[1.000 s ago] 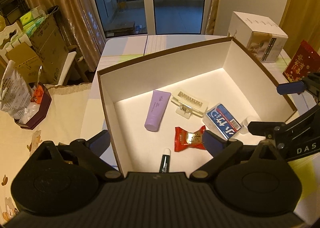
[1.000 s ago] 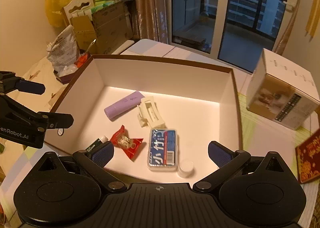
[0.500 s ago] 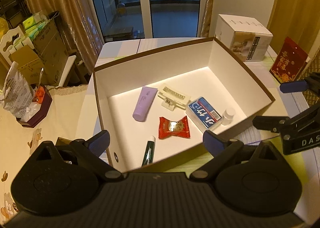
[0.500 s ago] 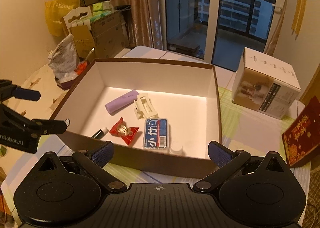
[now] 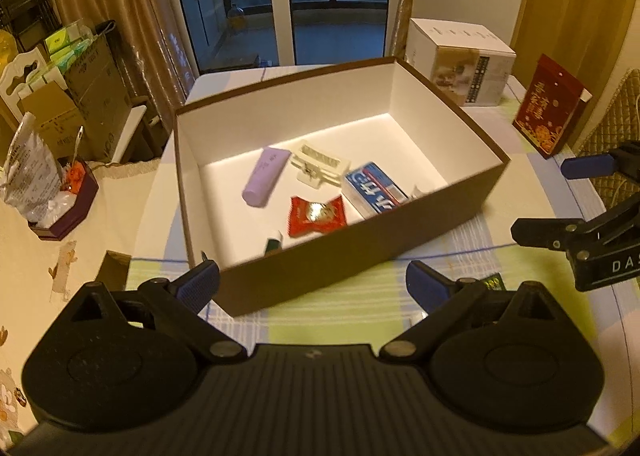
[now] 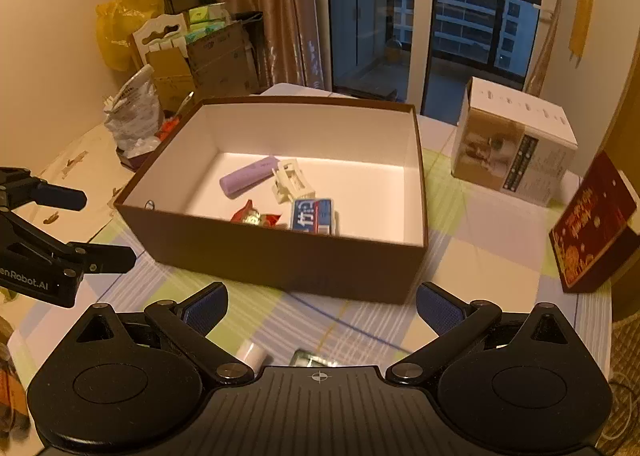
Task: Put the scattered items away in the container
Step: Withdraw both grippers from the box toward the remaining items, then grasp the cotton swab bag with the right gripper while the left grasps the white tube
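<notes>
A brown box with a white inside (image 5: 360,252) (image 6: 280,256) stands on the checked tablecloth. In it lie a purple tube (image 5: 266,175) (image 6: 248,177), a white hair clip (image 5: 318,167) (image 6: 292,183), a blue-white pack (image 5: 374,189) (image 6: 314,215), a red candy wrapper (image 5: 318,213) (image 6: 254,217) and a dark green tube (image 5: 274,246). My left gripper (image 5: 312,282) is open and empty in front of the box. My right gripper (image 6: 322,306) is open and empty, also in front of it. A small white cap (image 6: 251,352) and a dark packet (image 6: 306,358) lie on the cloth under the right gripper.
A white carton (image 5: 460,61) (image 6: 516,151) and a red gift bag (image 5: 550,105) (image 6: 592,232) stand right of the box. A small dark box with a bag of rubbish (image 5: 60,199) is on the left. A green-black packet (image 5: 493,283) lies near the left gripper's right finger.
Both grippers have pulled back and away from the box, from over its inside to the cloth in front of it. The items in the box have not moved.
</notes>
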